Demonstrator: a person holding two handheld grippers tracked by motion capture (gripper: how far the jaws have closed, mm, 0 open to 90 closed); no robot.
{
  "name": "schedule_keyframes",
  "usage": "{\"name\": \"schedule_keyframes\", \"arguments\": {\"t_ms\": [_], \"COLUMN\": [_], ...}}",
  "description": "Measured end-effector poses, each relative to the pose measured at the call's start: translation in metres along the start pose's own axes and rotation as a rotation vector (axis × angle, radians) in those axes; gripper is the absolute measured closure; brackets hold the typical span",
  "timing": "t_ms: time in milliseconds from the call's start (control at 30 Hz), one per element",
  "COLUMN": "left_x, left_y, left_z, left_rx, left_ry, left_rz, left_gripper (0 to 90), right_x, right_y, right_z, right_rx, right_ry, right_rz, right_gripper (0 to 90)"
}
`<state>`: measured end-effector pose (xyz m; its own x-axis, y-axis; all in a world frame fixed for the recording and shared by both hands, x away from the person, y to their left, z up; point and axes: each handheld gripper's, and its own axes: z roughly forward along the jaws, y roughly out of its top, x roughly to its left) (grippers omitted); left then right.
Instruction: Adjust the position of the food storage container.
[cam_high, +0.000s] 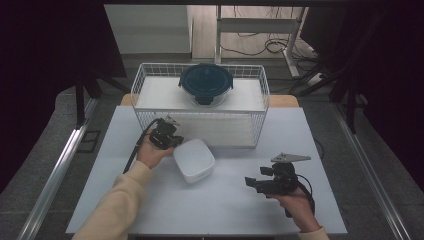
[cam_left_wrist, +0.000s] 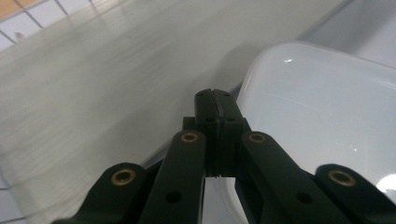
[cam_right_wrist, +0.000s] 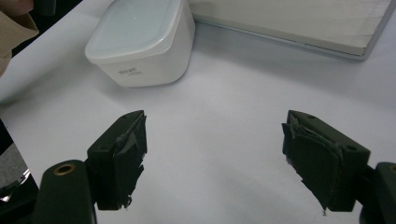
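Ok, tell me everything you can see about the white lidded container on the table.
The white container is a rounded-square plastic tub with a glossy, slightly translucent lid, closed and standing upright on the white table, just in front of the wire basket. Small dark print marks one side wall. The shut left gripper sits at its rim, with contact uncertain.

In the left gripper view, the white lidded container (cam_left_wrist: 322, 121) runs off the frame at 3 o'clock, and the left gripper (cam_left_wrist: 215, 100) covers its near corner at 6 o'clock; whether the shut jaws pinch the container's rim cannot be told. In the right gripper view, the wire basket's pale board (cam_right_wrist: 299, 21) is cut off at 12 and 3 o'clock. The small dark print on the container's side is too small to read.
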<state>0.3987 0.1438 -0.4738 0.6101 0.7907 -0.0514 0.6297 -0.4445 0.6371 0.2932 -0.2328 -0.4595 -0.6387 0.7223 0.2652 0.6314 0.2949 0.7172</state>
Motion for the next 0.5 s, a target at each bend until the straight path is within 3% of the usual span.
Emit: {"name": "schedule_keyframes", "arguments": {"t_ms": [67,500], "left_x": [-0.005,-0.035], "left_y": [0.0,0.003], "left_z": [0.004,0.007], "left_rx": [0.024,0.043], "left_ry": [-0.024,-0.106], "left_rz": [0.028,0.076], "left_gripper": [90.0,90.0], "right_x": [0.0,0.0], "right_y": [0.0,0.001], "right_z": [0.0,-0.002], "right_rx": [0.001,-0.01], "right_ry": [0.0,0.001], "right_rz": [-0.001,0.001], "right_gripper": [21.9,22.1]}}
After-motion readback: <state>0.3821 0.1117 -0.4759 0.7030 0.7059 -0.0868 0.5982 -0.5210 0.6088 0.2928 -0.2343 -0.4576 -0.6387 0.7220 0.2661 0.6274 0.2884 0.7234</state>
